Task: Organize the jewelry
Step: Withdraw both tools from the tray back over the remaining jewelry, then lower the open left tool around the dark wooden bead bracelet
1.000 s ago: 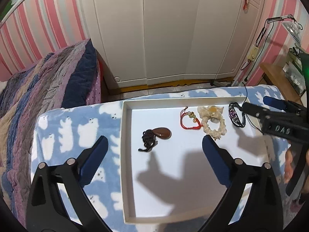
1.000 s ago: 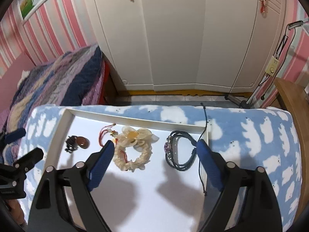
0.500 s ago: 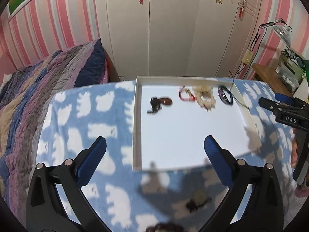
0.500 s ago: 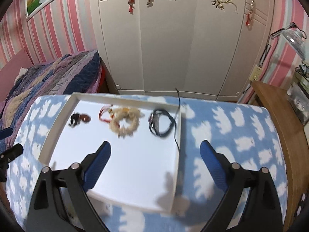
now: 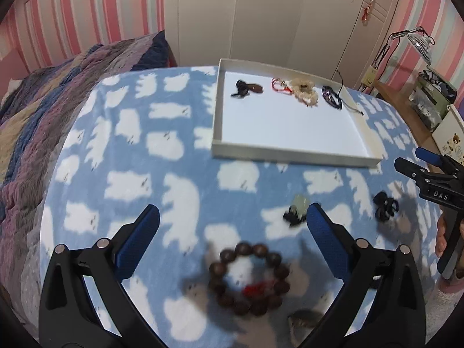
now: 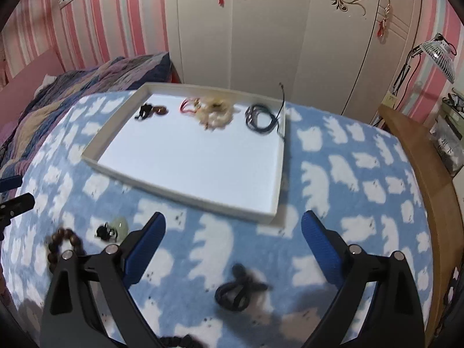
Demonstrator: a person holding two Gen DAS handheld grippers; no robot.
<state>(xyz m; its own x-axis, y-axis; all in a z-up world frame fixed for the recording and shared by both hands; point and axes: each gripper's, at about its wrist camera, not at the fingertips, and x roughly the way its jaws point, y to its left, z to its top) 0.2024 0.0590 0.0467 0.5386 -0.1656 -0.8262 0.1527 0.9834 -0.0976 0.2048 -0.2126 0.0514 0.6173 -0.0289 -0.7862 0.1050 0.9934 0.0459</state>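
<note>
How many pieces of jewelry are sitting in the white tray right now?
4, in a row along the tray's far edge: brown pendant leftmost, red cord bracelet, cream bracelet, dark bracelet rightmost.

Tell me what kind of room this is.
Most likely a bedroom: a white wardrobe with ornate decals, a bed with a striped quilt, pink striped walls, and a blue blanket under the jewelry tray.

The room is bright and evenly lit. Both pictures bend round at the edges, with dark corners. Things near the bottom look blurry, like the brown bead bracelet. Soft grey shadows lie beside it.
</note>
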